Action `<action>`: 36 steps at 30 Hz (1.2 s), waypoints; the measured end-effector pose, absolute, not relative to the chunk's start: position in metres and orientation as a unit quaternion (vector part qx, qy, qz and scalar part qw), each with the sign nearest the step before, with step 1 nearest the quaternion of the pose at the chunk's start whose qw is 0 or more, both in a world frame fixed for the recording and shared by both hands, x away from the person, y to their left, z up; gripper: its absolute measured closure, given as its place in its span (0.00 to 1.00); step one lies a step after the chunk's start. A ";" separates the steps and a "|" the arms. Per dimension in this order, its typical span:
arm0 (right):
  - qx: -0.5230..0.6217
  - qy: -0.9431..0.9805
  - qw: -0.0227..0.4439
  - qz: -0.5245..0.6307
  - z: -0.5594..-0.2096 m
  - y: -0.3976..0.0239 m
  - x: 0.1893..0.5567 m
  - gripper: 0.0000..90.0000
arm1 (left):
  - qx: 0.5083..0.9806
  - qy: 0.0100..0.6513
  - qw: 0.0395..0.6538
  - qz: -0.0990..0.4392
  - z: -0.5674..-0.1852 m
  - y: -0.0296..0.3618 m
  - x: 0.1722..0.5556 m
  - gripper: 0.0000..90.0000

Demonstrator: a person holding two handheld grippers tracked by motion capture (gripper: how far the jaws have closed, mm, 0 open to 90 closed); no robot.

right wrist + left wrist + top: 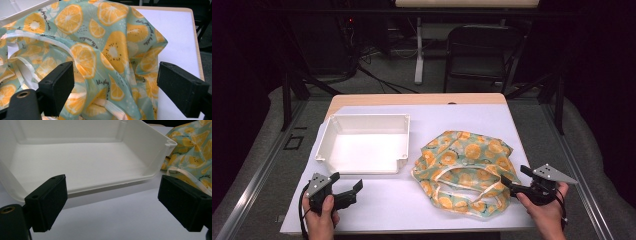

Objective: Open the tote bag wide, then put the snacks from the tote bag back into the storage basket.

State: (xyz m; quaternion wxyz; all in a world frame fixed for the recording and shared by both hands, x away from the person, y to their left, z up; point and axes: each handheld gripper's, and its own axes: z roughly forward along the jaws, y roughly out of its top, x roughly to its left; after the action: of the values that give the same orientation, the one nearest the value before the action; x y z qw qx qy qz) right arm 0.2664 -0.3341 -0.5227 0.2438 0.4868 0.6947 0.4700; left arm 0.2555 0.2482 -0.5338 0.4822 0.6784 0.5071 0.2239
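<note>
A crumpled green cloth bag printed with orange slices (464, 170) lies on the right half of the white table cover (387, 200), its cream-trimmed opening facing the front edge. My right gripper (517, 179) sits at the bag's right front corner, open, jaws wide with the fabric (110, 55) just ahead of them and nothing pinched. An empty white plastic bin (364, 142) stands left of the bag. My left gripper (346, 186) rests in front of the bin, open, and its own view looks into the bin (82, 162) with the bag (192, 147) at the right.
The table's wooden edge (417, 99) shows at the back. A black chair (482, 50) and a white table leg (418, 50) stand beyond it on the grey floor. Metal rails run along both sides of the table.
</note>
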 end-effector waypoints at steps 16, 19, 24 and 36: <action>0.473 0.698 0.252 0.474 -0.517 -0.324 0.267 0.17 | 0.690 0.478 0.491 0.233 -0.522 0.219 0.257 0.13; 0.474 0.697 0.249 0.476 -0.517 -0.323 0.267 0.18 | 0.692 0.474 0.491 0.233 -0.520 0.215 0.259 0.13; 0.474 0.697 0.249 0.477 -0.517 -0.322 0.266 0.19 | 0.700 0.467 0.490 0.226 -0.521 0.202 0.263 0.14; 0.481 0.689 0.247 0.483 -0.515 -0.315 0.270 0.19 | 0.716 0.427 0.507 0.219 -0.507 0.158 0.271 0.16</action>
State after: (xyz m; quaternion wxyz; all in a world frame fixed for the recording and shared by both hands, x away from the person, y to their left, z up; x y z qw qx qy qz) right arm 0.2701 -0.3147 -0.5148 0.2470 0.4809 0.6887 0.4832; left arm 0.2713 0.1576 -0.5074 0.5067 0.7162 0.4273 0.2187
